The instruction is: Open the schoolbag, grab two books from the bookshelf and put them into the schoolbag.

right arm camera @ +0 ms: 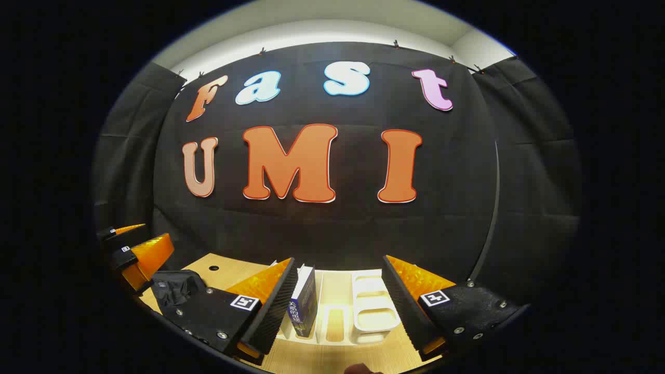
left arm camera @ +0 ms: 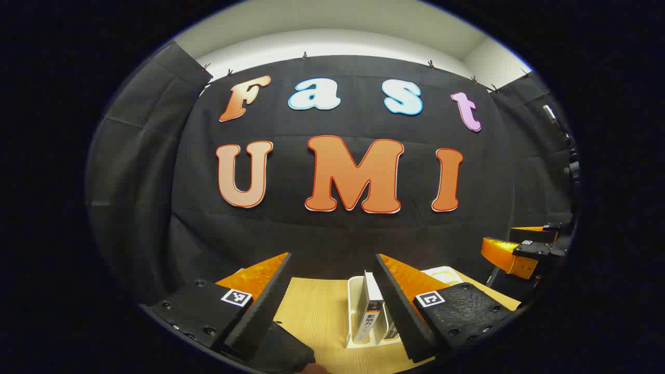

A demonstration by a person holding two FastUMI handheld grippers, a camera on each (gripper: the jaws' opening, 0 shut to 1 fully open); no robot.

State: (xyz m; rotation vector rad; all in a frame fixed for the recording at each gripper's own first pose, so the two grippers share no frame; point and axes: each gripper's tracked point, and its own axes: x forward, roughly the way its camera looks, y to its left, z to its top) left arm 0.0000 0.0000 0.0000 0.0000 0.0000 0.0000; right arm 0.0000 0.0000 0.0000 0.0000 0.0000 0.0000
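The rack [right arm camera: 363, 306] stands on the desk [right arm camera: 332, 358] ahead of the open right claw [right arm camera: 337, 306], its right slots empty and free to enter, while a blue book [right arm camera: 304, 304] upright in its left slots blocks that side. Left of the rack, the bag [right arm camera: 174, 288] and the left claw [right arm camera: 140, 254] crowd the desk.

A light wooden table [left arm camera: 317, 311] stands before black cloth walls [right arm camera: 332, 228].
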